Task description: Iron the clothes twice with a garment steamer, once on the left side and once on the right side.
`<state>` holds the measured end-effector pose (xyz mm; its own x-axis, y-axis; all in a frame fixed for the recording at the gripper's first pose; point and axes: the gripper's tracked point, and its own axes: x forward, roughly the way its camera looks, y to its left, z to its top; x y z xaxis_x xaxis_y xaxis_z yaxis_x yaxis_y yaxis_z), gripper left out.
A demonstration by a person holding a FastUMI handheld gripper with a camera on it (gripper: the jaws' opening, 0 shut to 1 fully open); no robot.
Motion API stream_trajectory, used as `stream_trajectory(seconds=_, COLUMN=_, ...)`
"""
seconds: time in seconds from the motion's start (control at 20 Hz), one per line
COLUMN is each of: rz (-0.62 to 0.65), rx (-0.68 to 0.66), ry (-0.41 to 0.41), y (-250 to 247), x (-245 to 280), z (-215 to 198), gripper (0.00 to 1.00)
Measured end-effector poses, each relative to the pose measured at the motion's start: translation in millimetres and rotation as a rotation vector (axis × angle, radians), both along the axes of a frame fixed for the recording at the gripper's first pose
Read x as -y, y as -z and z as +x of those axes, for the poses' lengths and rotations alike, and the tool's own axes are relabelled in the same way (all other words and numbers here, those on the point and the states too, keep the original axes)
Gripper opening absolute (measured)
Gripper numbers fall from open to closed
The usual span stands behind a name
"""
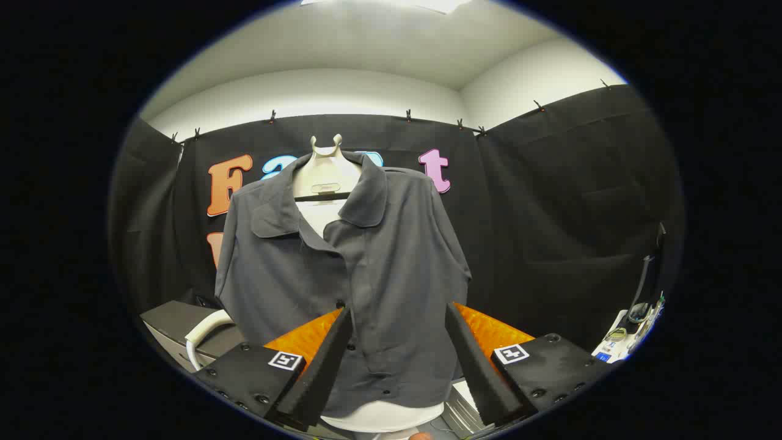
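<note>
A dark grey collared shirt (342, 263) hangs on a cream ironing-board hanger (325, 174), straight ahead of the fingers. Its button placket runs down between them, and the white board (382, 417) shows below the hem. My gripper (398, 360) is open, its two fingers spread wide with the shirt's lower front seen beyond the gap. Nothing is held between them. A white curved handle (204, 333), possibly the steamer's, sits low beside the left finger on a grey surface.
A grey cabinet or unit (177, 324) stands left of the shirt. To the right of the right finger a white stand with small items and a cable (635, 321) sits against the black cloth wall. A stack of white pieces (464, 403) lies under the right finger.
</note>
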<state>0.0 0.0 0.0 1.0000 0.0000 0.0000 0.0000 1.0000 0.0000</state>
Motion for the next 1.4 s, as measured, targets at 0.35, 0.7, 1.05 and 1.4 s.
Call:
stream_trajectory(seconds=0.35, rz=-0.004, rx=-0.004, ry=-0.003, y=-0.3, x=-3.6, z=1.3, gripper=0.98)
stream_trajectory(seconds=0.7, rz=-0.001, rx=-0.002, ry=0.004, y=-5.0, x=-8.0, z=5.5, gripper=0.98)
stream_trajectory(seconds=1.05, rz=-0.007, rx=-0.003, ry=-0.027, y=-12.0, x=-31.3, z=5.3, gripper=0.98)
stream_trajectory(seconds=1.4, rz=0.019, rx=-0.026, ry=-0.221, y=-26.4, x=-124.6, z=7.3, gripper=0.98)
